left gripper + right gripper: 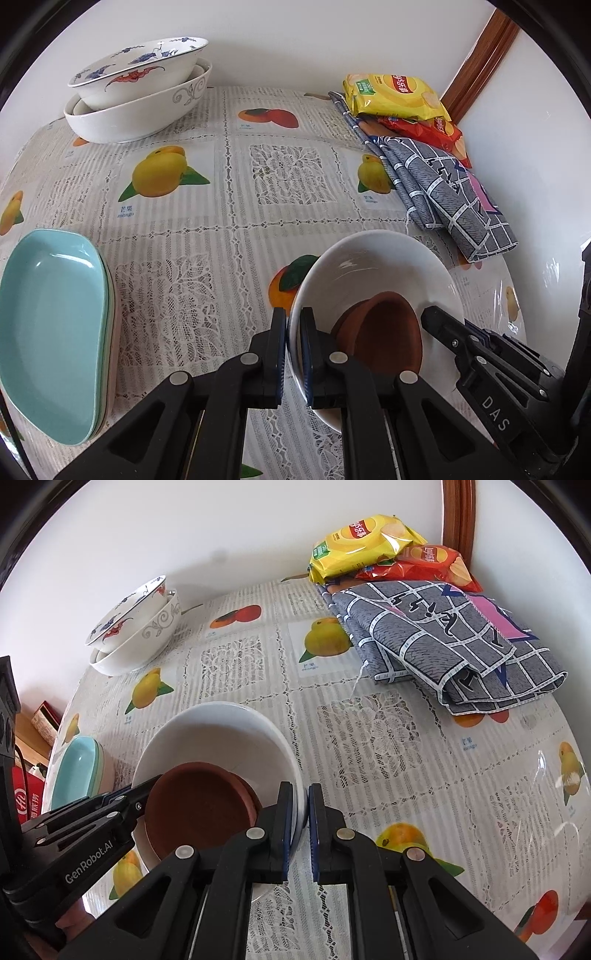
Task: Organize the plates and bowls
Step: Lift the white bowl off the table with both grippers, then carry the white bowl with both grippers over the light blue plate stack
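Note:
A white bowl point(369, 258) point(214, 734) holds a brown saucer point(384, 332) point(195, 805) that leans against its inner wall. My left gripper point(293, 317) is shut on the bowl's left rim. My right gripper point(300, 794) is shut on the opposite rim. Each gripper also shows in the other's view: the right gripper point(432, 317), the left gripper point(147, 786). The bowl hangs low over the fruit-print tablecloth point(221, 229); whether it touches the cloth I cannot tell. Stacked patterned bowls point(140, 96) point(136, 627) stand at the far left. Stacked teal plates point(48, 325) point(77, 771) lie near left.
A yellow crisp bag point(391, 96) point(362, 542) lies on a red crisp bag point(428, 129) point(428, 565) at the far right, by a folded grey checked cloth point(443, 199) point(443, 646). White walls close the back and right. Red boxes point(26, 801) sit beyond the table's left edge.

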Demonstrator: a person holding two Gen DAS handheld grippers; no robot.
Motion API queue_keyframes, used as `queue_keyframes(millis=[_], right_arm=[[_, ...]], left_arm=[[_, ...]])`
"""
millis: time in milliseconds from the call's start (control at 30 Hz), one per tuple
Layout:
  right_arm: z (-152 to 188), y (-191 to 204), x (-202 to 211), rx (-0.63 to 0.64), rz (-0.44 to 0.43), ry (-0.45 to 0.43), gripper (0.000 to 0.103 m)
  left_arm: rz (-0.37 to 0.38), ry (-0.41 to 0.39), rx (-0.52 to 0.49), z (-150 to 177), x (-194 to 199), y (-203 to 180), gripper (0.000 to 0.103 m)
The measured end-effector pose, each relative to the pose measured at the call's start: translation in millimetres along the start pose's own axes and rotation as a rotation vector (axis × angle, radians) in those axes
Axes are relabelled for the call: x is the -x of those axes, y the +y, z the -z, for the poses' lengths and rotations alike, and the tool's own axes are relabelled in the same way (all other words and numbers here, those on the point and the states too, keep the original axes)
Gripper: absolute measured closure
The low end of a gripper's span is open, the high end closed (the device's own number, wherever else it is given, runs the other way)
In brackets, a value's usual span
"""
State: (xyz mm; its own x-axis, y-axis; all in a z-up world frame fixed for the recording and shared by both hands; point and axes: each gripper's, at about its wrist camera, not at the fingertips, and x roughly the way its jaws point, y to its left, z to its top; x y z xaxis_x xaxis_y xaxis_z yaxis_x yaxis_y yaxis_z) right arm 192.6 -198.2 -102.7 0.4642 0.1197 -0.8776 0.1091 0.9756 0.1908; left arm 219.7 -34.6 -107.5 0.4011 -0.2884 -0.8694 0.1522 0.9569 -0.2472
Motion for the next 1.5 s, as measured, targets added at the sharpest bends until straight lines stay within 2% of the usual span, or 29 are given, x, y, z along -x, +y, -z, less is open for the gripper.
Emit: queue_keyframes(millis=[267,433,733,1100,1500], right_arm=[[-0.9,-0.9,-10.8,0.006,-0.014,0.021,0.089],[-2.5,-4.3,-15.5,-0.013,-0.033,0.013,0.09],[-0.4,-7.5,-10.1,-0.03,-0.028,-0.001,0.094],[-8.2,-4.2,20.4,-0.038,-0.045,-0.052,0.095],[-10.9,20.9,50.1,-0.004,-0.085,-0.102,0.095]], left_arm=[[0.011,0.039,-0.003,-3.9,-12.6,-2.4,0.093],[0.029,0.045,0.011,-4.2,-15.1,-1.3,0.092],[0.007,0.015,-0.004,-0.5,-11.9,-5.1,0.094],[0.021,-0.031,-0.002,-2.9,15.5,-7.2,0.095],[0.001,-0.088,0.019,-4.1,54.0,6.0,0.095]])
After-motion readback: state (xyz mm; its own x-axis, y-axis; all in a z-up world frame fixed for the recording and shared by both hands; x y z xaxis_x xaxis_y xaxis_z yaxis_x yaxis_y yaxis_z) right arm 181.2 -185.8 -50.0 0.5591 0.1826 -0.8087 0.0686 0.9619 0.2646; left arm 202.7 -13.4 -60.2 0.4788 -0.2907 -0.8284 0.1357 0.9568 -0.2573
